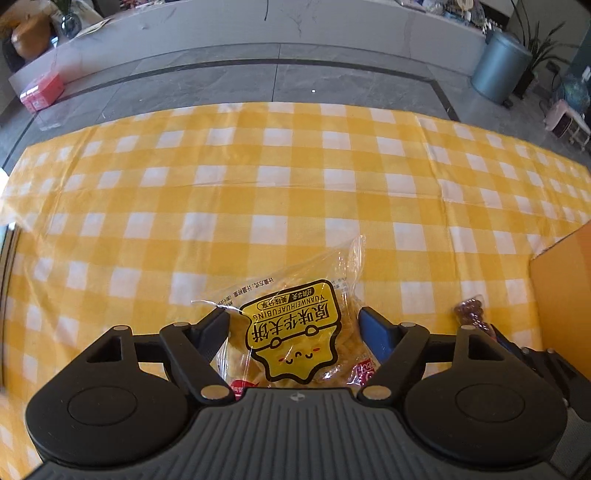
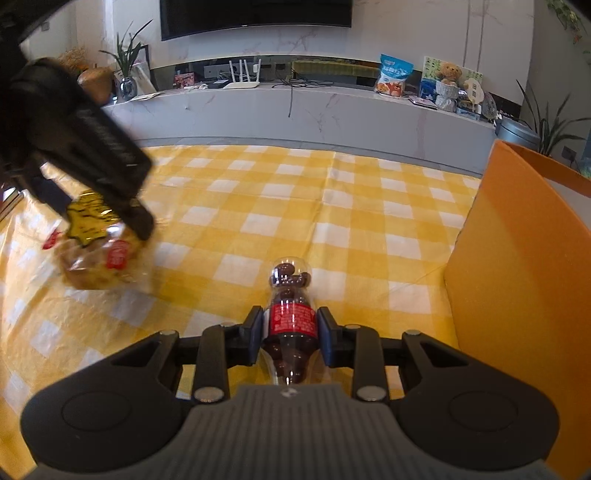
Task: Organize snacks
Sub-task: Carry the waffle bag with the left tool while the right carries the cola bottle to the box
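Nearest in the right wrist view, the right gripper [image 2: 290, 334] is clamped, jaws narrow, on a small clear plastic bottle [image 2: 290, 317] shaped like a cola bottle, with a red label and dark round candies inside; its blue pads press the labelled waist and the rounded end points away over the cloth. In the left wrist view the left gripper [image 1: 293, 326] stands wide with a clear crinkly snack bag [image 1: 295, 328] between its fingers; the left black finger touches the bag's film, but whether the blue pad on the other side presses it cannot be told. The bag holds pale yellow ridged wafers under a yellow label with a smiling cartoon shape and black print, and from the right wrist view it appears blurred near the left edge of the surface, under the dark gripper. The surface is covered by a yellow and white checked tablecloth [image 1: 258, 177], slightly creased, with fold lines. At its right edge stands an orange box [image 2: 517, 266] with smooth matte walls. Beyond the far edge lies grey stone floor [image 1: 221, 85], then a long low marble-look bench [image 2: 332, 107] bearing packets, a teddy bear and a white router, a grey cylindrical bin [image 1: 498, 66], potted plants and a dark wall screen [image 2: 255, 14].
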`<state>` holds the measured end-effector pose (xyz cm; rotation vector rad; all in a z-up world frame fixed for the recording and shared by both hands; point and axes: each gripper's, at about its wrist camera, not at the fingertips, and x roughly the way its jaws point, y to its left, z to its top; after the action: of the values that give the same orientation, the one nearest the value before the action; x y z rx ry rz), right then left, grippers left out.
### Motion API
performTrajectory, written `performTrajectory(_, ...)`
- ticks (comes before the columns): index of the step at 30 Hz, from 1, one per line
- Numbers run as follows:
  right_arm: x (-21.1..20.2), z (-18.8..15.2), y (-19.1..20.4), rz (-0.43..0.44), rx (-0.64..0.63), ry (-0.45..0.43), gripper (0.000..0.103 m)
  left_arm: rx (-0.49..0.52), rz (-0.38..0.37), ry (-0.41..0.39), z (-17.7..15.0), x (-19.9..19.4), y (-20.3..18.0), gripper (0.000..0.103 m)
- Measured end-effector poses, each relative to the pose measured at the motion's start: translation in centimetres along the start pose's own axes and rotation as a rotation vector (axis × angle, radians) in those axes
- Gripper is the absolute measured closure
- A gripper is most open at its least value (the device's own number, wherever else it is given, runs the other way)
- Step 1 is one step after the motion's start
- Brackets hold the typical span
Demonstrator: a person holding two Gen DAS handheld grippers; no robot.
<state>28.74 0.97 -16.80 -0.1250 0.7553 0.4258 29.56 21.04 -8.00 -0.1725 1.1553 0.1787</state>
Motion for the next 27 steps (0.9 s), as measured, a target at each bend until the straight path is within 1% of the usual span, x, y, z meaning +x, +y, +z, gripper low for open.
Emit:
performTrajectory(2,-0.3,0.0,0.0,0.016,0.011,0.008,0.074,-0.029,-0.037,-0.028,-0.7,-1.6,0.7,0.015)
performTrajectory(4,-1.2,0.0,-0.2,0.039,0.046,-0.015,0.074,-0.044,-0.082,-0.072,-1.4,-3.6,1.3,0.015)
performTrajectory(6,-3.0,0.3,-0.4,0.044,0.071,-0.077,0.074,-0.092,-0.143,-0.134,-2.2,-5.6,2.1,0.015)
performTrajectory(8,-5.3,0.7,-0.4,0.048,0.059,-0.138,0.074,-0.145,-0.197,-0.176,-2.9,-7.1,2.7,0.015)
performTrajectory(10,-7.6,1.2,-0.9,0.045,0.057,-0.19,0.074,-0.178,-0.253,-0.221,-3.6,-8.5,3.0,0.015)
performTrajectory(14,-12.8,2.6,-3.9,0.029,0.089,-0.253,0.074,-0.198,-0.368,-0.304,-4.9,-10.9,2.7,0.015)
performTrajectory(16,-15.6,3.4,-6.3,0.032,0.093,-0.272,0.074,-0.183,-0.456,-0.332,-5.1,-11.5,1.9,0.015)
performTrajectory(18,-18.0,4.1,-9.0,0.015,0.098,-0.268,0.074,-0.165,-0.542,-0.344,-5.5,-11.8,0.6,0.015)
performTrajectory(21,-19.2,5.1,-13.2,-0.068,0.111,-0.243,0.074,-0.129,-0.603,-0.358,-5.7,-12.0,-1.8,0.015)
performTrajectory(22,-18.9,5.4,-14.8,-0.099,0.125,-0.226,0.074,-0.113,-0.621,-0.363,-5.7,-12.0,-2.6,0.015)
performTrajectory(24,-17.3,6.0,-17.9,-0.139,0.175,-0.162,0.074,-0.096,-0.661,-0.363,-5.7,-11.9,-4.0,0.015)
performTrajectory(27,-13.6,6.2,-21.2,-0.167,0.21,-0.051,0.074,-0.058,-0.719,-0.344,-5.3,-11.3,-6.1,0.015)
